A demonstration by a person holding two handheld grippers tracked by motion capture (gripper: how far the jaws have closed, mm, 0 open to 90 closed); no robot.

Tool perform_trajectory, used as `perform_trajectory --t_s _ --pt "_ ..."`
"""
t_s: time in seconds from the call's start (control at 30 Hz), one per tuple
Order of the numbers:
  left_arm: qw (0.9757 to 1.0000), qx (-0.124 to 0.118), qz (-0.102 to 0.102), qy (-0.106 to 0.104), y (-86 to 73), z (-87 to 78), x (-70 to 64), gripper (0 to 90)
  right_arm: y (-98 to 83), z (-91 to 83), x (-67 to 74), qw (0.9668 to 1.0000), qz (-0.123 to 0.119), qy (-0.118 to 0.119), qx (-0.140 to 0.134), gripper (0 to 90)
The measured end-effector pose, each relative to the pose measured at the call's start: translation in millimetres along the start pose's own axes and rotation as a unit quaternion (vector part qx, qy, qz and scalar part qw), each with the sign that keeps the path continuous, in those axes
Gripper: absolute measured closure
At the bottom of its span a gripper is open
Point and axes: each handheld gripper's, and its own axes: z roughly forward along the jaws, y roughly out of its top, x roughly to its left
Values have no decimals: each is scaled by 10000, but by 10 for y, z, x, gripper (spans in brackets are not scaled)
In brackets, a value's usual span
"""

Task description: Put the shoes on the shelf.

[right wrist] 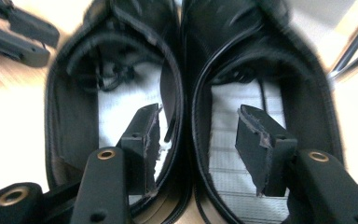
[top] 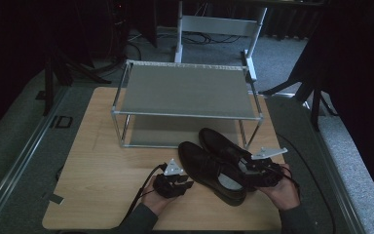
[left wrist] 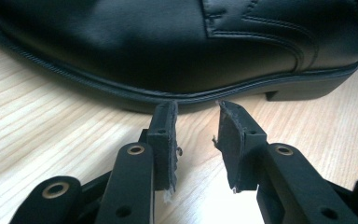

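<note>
Shoes (top: 214, 163) lie lower centre, long axes running toward upper left, their adjoining inner walls between the spread right hand-held gripper (right wrist: 198, 140).

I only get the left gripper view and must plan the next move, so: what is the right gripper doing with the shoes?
Observer: The right gripper has one jaw inside each shoe, straddling the two touching inner walls, pads not yet pressing.
Operator: How do the shoes lie?
Observer: The pair of shoes lies side by side, toes toward the shelf rack.
Operator: Is the rack free?
Observer: Its top shelf is bare; what I see of the lower shelf is bare too.
Operator: And my left gripper?
Observer: The left gripper rests on the table, beside the nearer shoe, jaws apart.
</note>
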Motion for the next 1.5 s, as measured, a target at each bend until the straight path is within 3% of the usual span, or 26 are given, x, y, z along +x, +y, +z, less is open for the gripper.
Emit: perform_trajectory --t_s 0.03,0.07,0.4,0.63,0.67,1.0,1.23,1.33,1.4,1.5 --pt "10000 0 0 0 0 0 0 673 0 0 0 10000 0 0 0 491" --pt "10000 17 54 -61 23 41 -40 673 2 74 18 9997 -81 -88 235 490" --pt "9992 83 147 -351 108 225 -150 675 10 149 43 9973 -158 -75 715 454" --pt "9989 82 147 -437 139 265 -194 676 -5 136 42 9955 -75 -109 934 458" --pt "9985 95 110 -523 141 260 -195 676 -10 125 36 9949 -43 -106 1003 465" --pt "9964 193 263 -779 150 347 -345 677 -25 90 18 9931 -124 -142 1154 452" --pt "9954 278 354 -849 166 423 -435 679 -21 117 -46 9931 43 52 1173 413" --pt "9952 303 421 -832 173 453 -482 683 -15 148 -49 9921 13 79 1251 462" --pt "9952 291 419 -834 171 453 -480 684 -14 178 -71 9914 64 253 1285 489" --pt "9953 265 415 -835 179 446 -479 686 -4 187 -76 9908 93 236 1332 526"
